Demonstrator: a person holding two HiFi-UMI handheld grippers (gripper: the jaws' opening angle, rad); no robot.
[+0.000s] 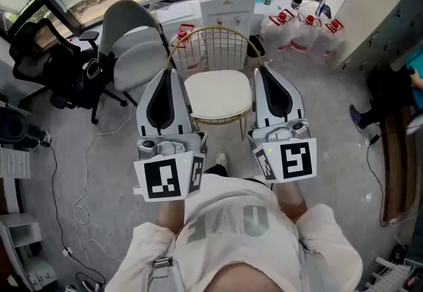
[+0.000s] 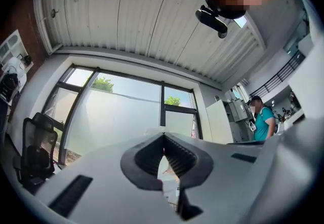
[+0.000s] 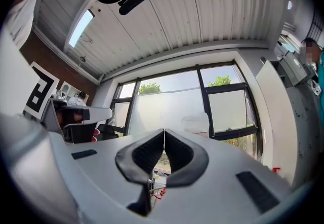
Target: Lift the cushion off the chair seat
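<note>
- Grey floor (image 1: 112,172) under us; the cream cushion (image 1: 218,94) sits on the wire chair (image 1: 215,38).
- We hold left tongs (image 1: 170,74) and right tongs (image 1: 260,70) either side, both pressed together, empty.

We count two claws: left claw (image 1: 170,74), right claw (image 1: 260,71). One cushion (image 1: 218,94). Three chairs: wire chair (image 1: 213,30), grey chair (image 1: 132,46), black chair (image 1: 46,63). One dispenser (image 1: 226,3).

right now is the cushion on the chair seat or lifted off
On the seat: the cream cushion lies flat within the gold wire chair frame.
</note>
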